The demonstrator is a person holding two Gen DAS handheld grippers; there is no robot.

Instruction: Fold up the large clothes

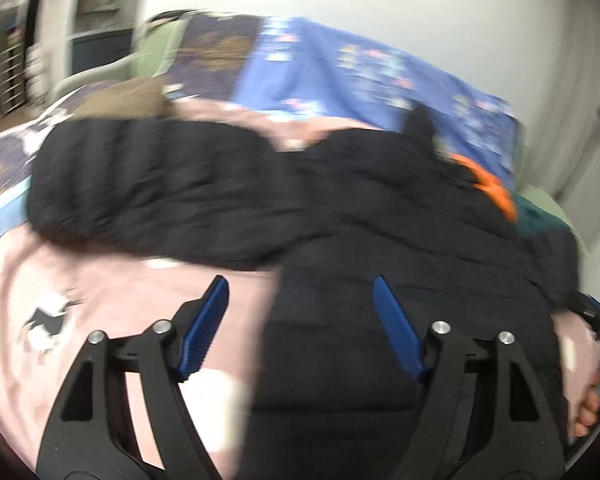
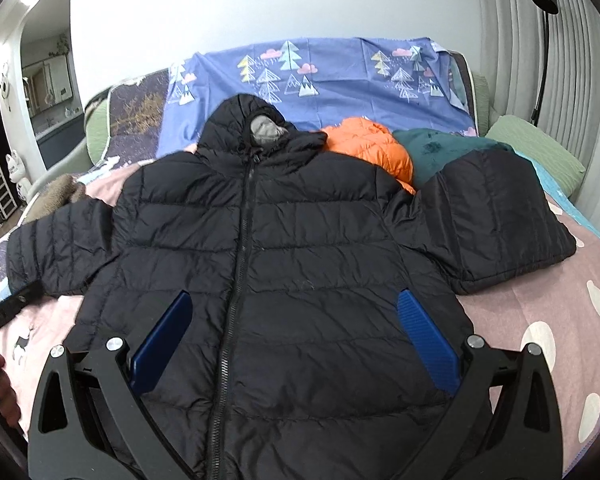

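You are holding both grippers wide apart: your left gripper (image 1: 300, 320) and right gripper (image 2: 296, 328) are gripping nothing, hovering over the black puffer jacket (image 2: 260, 248) lying zipped, front-up, on the pink bedspread (image 2: 540, 320). No readable writing.

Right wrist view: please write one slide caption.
Open right claw above black hooded puffer jacket spread flat on bed.

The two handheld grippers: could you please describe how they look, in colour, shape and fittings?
Both the left gripper and the right gripper have matte black linkage arms with triangular cut-outs and silver pivot bolts. The jaws carry long, flat blue pads with a ribbed texture. No cables or markings show. A bare hand shows, sleeve unseen.
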